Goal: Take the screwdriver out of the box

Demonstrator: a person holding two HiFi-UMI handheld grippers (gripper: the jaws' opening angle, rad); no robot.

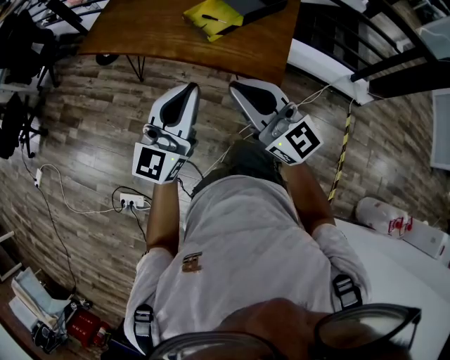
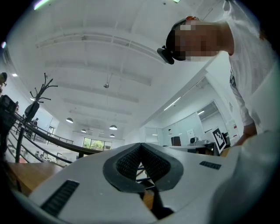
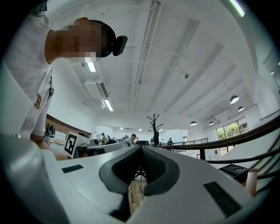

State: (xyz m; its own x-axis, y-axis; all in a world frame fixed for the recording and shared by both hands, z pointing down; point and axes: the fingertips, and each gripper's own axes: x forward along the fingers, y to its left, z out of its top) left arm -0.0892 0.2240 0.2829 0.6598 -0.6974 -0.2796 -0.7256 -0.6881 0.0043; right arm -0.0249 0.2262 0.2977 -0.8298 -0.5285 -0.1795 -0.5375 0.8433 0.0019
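While the person's arms reach forward, the left gripper and the right gripper hang side by side over plank floor, each with its tongs pressed together on nothing. Near the left forearm, a power strip and white cables lie on the boards. Beyond the jaw tips stands a wooden table. A yellow box lies on it, well apart from both grippers. A slim dark thing rests on the box, too small to tell whether it is the screwdriver.
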